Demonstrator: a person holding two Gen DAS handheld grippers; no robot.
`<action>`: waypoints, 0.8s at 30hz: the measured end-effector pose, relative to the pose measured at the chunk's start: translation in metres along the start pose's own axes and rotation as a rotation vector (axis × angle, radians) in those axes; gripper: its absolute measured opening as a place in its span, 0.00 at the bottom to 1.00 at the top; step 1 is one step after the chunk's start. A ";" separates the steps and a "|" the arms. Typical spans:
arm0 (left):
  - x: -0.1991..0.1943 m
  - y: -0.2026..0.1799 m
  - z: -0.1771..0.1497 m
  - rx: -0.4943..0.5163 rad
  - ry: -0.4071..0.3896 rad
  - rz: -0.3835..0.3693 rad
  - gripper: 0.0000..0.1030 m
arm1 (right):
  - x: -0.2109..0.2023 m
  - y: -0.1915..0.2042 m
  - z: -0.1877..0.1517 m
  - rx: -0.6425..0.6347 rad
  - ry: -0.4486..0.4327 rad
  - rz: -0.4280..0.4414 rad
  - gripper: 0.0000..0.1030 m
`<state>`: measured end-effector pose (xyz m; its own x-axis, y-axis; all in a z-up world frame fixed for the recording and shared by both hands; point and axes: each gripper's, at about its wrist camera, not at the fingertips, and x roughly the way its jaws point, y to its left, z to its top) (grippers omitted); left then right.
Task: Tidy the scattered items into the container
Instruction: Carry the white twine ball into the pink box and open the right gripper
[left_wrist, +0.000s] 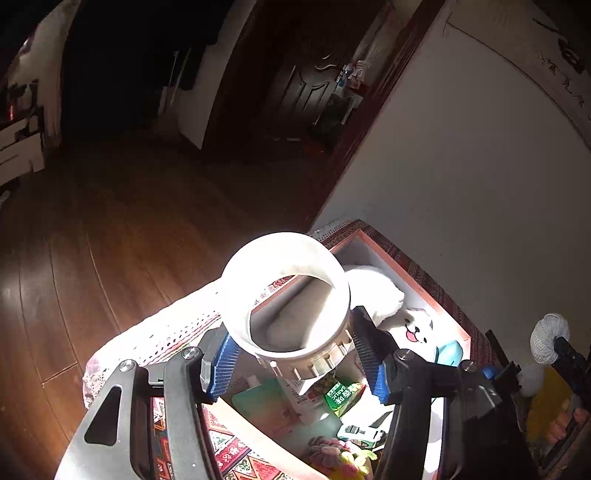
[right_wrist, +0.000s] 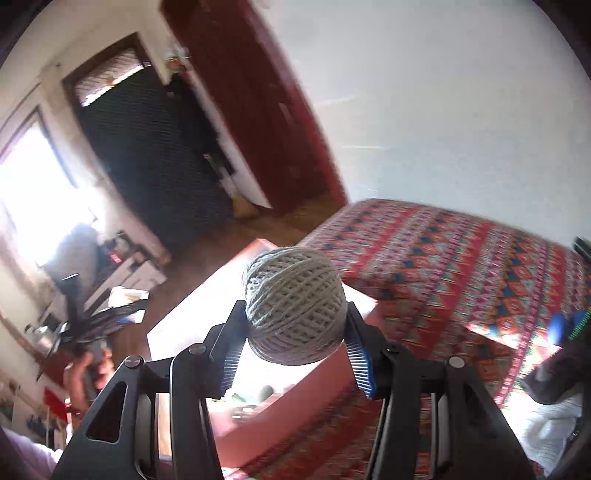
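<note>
the left fingers (left_wrist: 301, 360) clamp a roll of white tape (left_wrist: 286, 299) above the open pink box (left_wrist: 448, 314), which sits on the patterned bench cloth (right_wrist: 461, 266) holding a white plush dog (left_wrist: 417, 325) and small packets. the right fingers (right_wrist: 295, 349) grip a ball of pale twine (right_wrist: 295, 304), raised just beside the box.

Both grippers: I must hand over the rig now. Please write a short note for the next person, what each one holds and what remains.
Left gripper: shut on the white tape roll, held over the box.
Right gripper: shut on the ball of string, held above the patterned cloth near the box.
Done: plush dog, green packet and other small items lie in the box.
Left: drop both held items in.
</note>
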<state>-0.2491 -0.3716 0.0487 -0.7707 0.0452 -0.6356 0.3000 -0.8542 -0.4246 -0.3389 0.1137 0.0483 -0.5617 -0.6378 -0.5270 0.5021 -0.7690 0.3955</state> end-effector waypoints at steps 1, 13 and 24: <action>-0.002 0.006 0.001 -0.020 0.000 -0.009 0.55 | 0.008 0.030 0.002 -0.038 0.000 0.040 0.48; -0.018 0.041 0.014 -0.051 -0.037 -0.024 0.55 | 0.080 0.167 -0.008 -0.153 -0.051 0.089 0.87; 0.001 -0.011 0.007 0.095 0.025 -0.065 0.85 | -0.009 0.080 -0.074 0.142 -0.116 0.117 0.87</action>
<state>-0.2573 -0.3657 0.0569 -0.7719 0.1140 -0.6255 0.1944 -0.8943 -0.4030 -0.2447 0.0615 0.0289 -0.5808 -0.7174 -0.3846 0.4752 -0.6825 0.5553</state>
